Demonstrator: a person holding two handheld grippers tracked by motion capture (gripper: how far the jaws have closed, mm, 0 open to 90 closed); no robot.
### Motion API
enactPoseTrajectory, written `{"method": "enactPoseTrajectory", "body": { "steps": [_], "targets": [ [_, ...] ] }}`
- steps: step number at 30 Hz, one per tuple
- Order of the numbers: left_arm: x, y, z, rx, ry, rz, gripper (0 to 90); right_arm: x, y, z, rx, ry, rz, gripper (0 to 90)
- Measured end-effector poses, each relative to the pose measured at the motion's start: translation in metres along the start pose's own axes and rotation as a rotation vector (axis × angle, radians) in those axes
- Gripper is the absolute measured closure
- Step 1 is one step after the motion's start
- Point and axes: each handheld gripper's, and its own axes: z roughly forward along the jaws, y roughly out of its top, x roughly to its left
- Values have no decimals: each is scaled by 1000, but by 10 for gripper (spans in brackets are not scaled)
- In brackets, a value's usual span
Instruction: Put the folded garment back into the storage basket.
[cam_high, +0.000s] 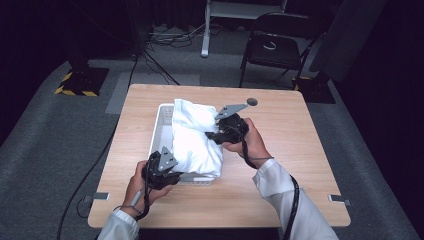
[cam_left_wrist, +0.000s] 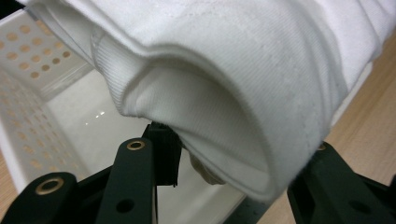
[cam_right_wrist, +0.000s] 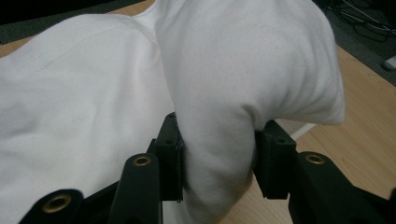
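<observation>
white garment (cam_high: 196, 135): folded, over white perforated basket (cam_high: 159, 131) near table's (cam_high: 290, 165) left edge. left gripper (cam_high: 172, 175): jaws clamp its near hem. right gripper (cam_high: 212, 134): jaws pinch its right fold.

Wooden table (cam_high: 295, 150), black folding chair (cam_high: 277, 47), floor cables (cam_high: 165, 42)

Grey carpet floor (cam_high: 45, 130); black folding chair (cam_high: 276, 47) behind wooden table (cam_high: 295, 150); dark surroundings.
</observation>
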Motion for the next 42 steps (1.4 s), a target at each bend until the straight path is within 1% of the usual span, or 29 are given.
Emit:
{"method": "enactPoseTrajectory", "body": {
  "steps": [1, 3, 5, 6, 8, 10, 14, 21, 23, 25, 29, 32, 34, 40, 42],
  "targets": [
    [1, -1, 1, 1, 4, -8, 576, 0, 1, 2, 3, -1, 4, 592],
    [3, -1, 1, 4, 6, -10, 577, 0, 3, 4, -1, 1, 0, 592],
    [6, -1, 1, 10, 13, -20, 577, 0, 6, 7, -1, -1, 6, 592],
    [8, -2, 2, 15, 20, -23, 576, 0, 7, 9, 4, -1, 6, 592],
    [9, -2, 4, 26, 38, -16, 572, 1, 9, 15, 13, -7, 0, 591],
    [11, -2, 6, 34, 50, -22, 572, 1, 10, 18, 15, -10, 4, 591],
    [15, -4, 9, 44, 53, -45, 572, 2, 11, 24, 13, -26, 9, 590],
    [18, -6, 14, 65, 68, -59, 569, 3, 10, 31, 12, -39, -2, 590],
    [19, -7, 16, 67, 67, -67, 568, 2, 8, 34, 10, -35, 7, 589],
    [19, -8, 18, 75, 76, -73, 563, 1, 7, 37, 14, -34, 20, 588],
    [19, -9, 21, 89, 78, -79, 561, 1, 6, 42, 22, -35, 14, 587],
    [20, -11, 22, 94, 78, -84, 559, 0, 5, 46, 25, -30, 20, 586],
    [21, -12, 23, 93, 71, -93, 556, 0, 4, 48, 27, -30, 24, 585],
    [22, -12, 24, 117, 71, -85, 532, 0, 2, 53, 36, -27, 32, 580],
    [22, -12, 24, 122, 67, -88, 520, -1, 1, 55, 38, -24, 40, 579]
  ]
}}
